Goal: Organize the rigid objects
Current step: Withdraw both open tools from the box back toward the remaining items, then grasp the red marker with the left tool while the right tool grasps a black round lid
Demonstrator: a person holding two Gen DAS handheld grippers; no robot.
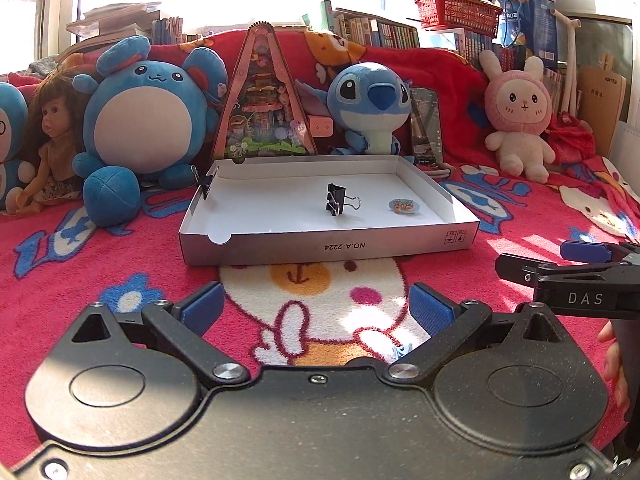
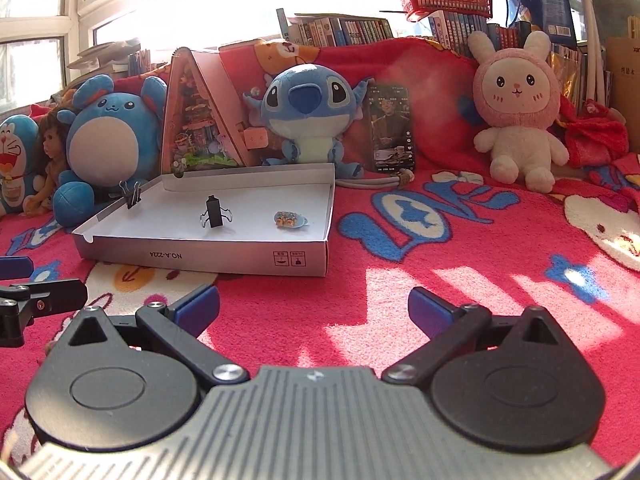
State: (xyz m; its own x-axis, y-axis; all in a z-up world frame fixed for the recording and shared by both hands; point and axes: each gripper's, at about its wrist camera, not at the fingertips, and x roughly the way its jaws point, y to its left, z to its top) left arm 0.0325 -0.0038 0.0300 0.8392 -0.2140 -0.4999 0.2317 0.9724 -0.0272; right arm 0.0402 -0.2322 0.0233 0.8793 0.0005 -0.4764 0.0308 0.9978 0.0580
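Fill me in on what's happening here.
A person holds two grippers, both open and empty, above a red patterned blanket. The left gripper and right gripper face a shallow white cardboard box. Inside it, a black binder clip stands mid-floor, a small colourful badge lies nearby, and another black clip grips the left wall.
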